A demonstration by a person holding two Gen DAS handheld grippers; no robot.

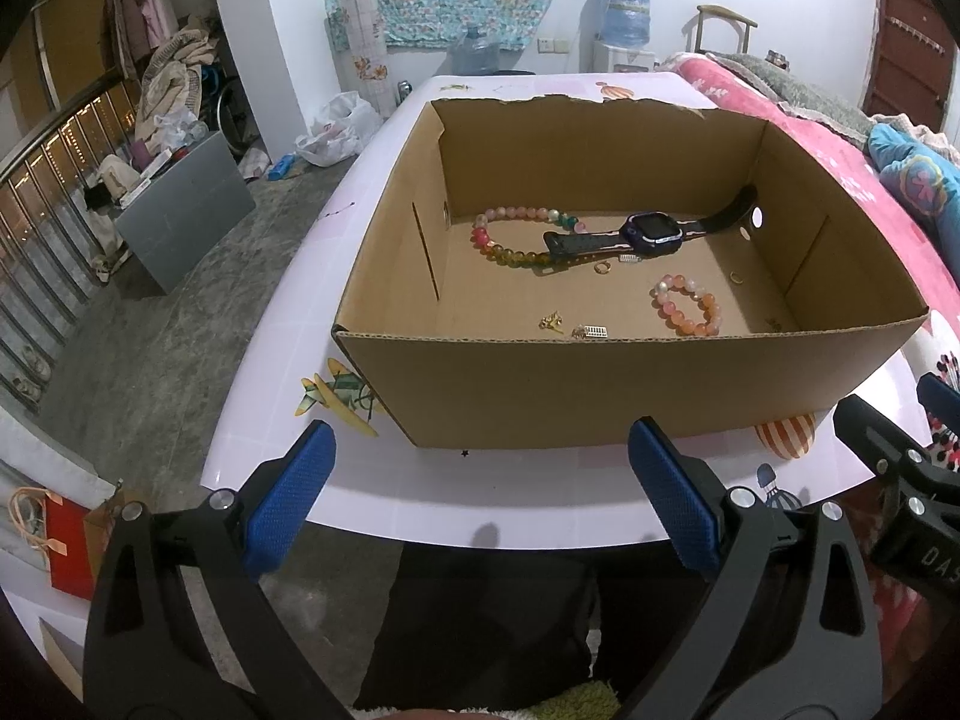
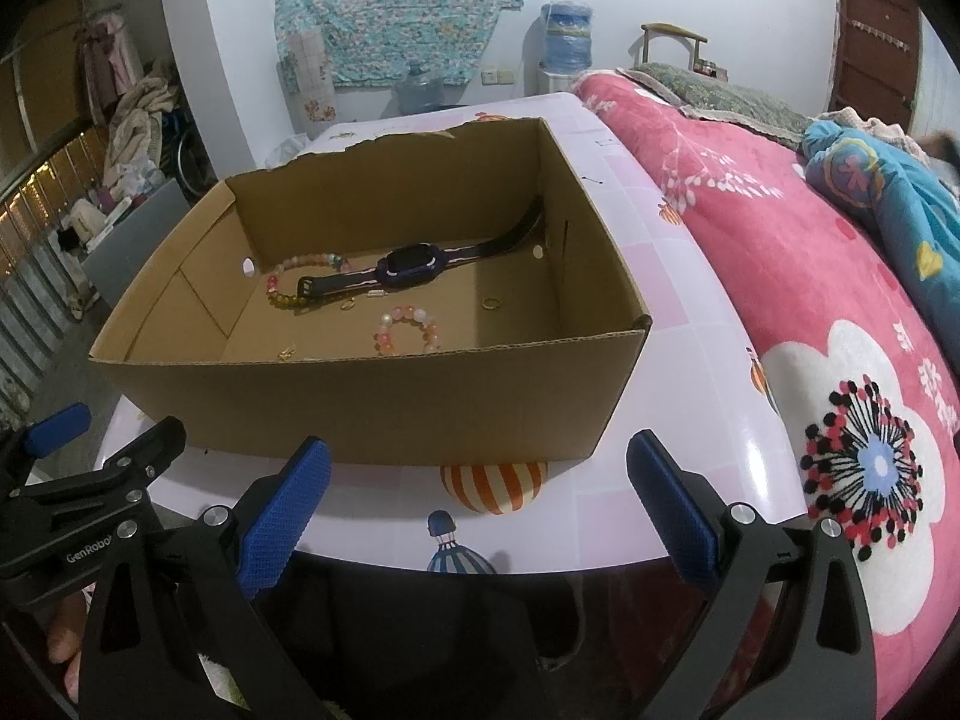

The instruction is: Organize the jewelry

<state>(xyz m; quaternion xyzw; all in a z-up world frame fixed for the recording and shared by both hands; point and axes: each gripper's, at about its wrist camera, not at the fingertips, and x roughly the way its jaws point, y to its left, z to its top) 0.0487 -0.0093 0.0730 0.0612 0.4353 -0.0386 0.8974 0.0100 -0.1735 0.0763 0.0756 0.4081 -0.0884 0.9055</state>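
From the left wrist camera, the left gripper (image 1: 480, 474) hangs over the near edge of a glossy white table (image 1: 420, 480) printed with cartoon balloons and planes; its jaws stand wide apart and hold nothing, the blue pads (image 1: 288, 504) showing a fine mesh texture on black plastic arms. Just beyond sits an open cardboard box (image 1: 600, 387), corrugated brown, with a torn far rim. On its floor lie a long string of round glassy beads (image 1: 510, 237) in pink, red, amber and green, a dark purple watch (image 1: 651, 231) with a rubbery strap lying across one end of that string, a smaller bracelet (image 1: 687, 303) of pink and orange beads, a thin gold ring (image 1: 602, 267), and small gold trinkets (image 1: 552, 321) near the front wall. Part of the right gripper (image 1: 924, 456) shows at the far right edge.

From the right wrist camera, the right gripper (image 2: 480, 474) is likewise spread wide and empty, short of the box (image 2: 372, 408). The watch (image 2: 414, 267), bead string (image 2: 300, 276) and bracelet (image 2: 408, 330) lie inside. A fluffy pink blanket (image 2: 810, 300) with flower prints lies beside the table (image 2: 690, 360). The left gripper (image 2: 90, 468) appears at the left edge.
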